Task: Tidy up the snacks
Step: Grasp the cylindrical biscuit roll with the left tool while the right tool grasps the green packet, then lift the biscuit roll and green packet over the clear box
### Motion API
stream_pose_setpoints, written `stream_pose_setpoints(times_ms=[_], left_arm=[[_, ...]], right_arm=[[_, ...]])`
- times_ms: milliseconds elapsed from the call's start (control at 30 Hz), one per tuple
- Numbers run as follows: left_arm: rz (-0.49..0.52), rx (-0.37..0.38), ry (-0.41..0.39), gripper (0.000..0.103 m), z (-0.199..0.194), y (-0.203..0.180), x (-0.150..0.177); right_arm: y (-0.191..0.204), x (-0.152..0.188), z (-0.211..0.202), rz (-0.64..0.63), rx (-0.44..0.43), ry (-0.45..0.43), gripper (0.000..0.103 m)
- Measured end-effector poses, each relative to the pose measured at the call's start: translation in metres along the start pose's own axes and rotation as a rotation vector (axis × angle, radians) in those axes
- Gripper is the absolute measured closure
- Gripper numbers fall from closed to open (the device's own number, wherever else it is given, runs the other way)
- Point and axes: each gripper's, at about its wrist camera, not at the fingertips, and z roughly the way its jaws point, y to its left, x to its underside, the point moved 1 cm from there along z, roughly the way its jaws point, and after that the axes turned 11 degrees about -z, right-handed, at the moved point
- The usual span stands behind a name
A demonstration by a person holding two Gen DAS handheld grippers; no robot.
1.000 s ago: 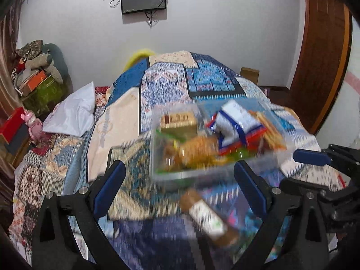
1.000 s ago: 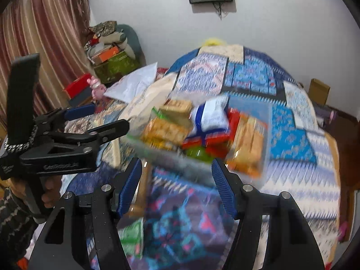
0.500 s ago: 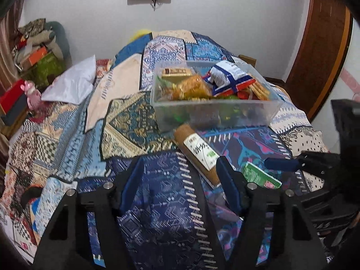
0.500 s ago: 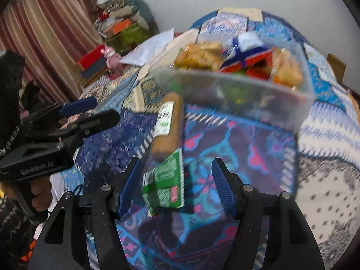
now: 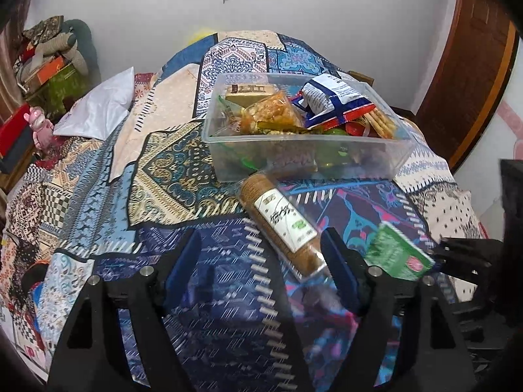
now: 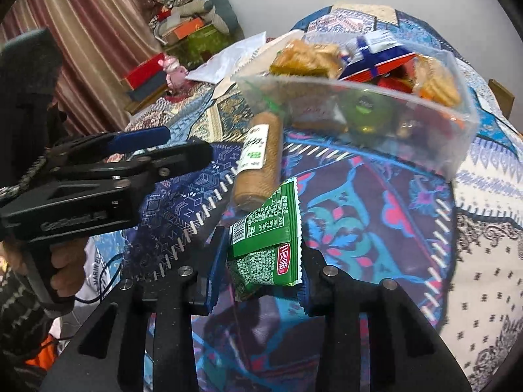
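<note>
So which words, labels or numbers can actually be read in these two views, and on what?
"GenRobot.AI", blurred but legible: side of the black left gripper.
Green foil snack packet between the right gripper's closing pads: barcode, nutrition table and red logo with Chinese characters, too small to read.
Brown cylindrical biscuit roll: white label, brush-style characters, illegible.
Blue-and-white bag in the clear plastic tub: print too small.

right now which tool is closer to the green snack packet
Right. The right tool has the green snack packet between its closing jaws; the left tool, jaws opening, sits beside it by the biscuit roll.
</note>
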Motion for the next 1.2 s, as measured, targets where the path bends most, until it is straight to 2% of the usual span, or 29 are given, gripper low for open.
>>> stream_pose_setpoints(times_ms=[233,433,533,733,867,1000,1200], left_arm=[[-0.067,0.002,0.114,0.024,0.051,-0.007,-0.015],[-0.101,-0.014,0.17,0.025,0.083,-0.009,-0.012],[-0.096,-0.02,0.155,0.027,0.085,-0.011,-0.012],[-0.068,-0.018,0.131,0.042,0.085,-0.016,-0.008],[-0.065,-0.002,0.132,0.061,0.078,-0.017,-0.006],[-0.071,0.002,0.134,0.063,0.07,-0.016,-0.001],[-0.06,0.006,0.107,0.064,0.051,-0.014,0.004]], right_arm=[[-0.03,0.006,-0.034,0.056,0.071,-0.056,0.069],[-0.042,0.007,-0.044,0.096,0.084,-0.084,0.069],[-0.044,0.007,-0.04,0.108,0.08,-0.086,0.069],[-0.044,0.005,-0.036,0.117,0.066,-0.09,0.069],[-0.041,0.002,-0.041,0.115,0.068,-0.109,0.069],[-0.04,-0.001,-0.046,0.107,0.08,-0.12,0.069],[-0.037,0.001,-0.04,0.089,0.089,-0.086,0.067]])
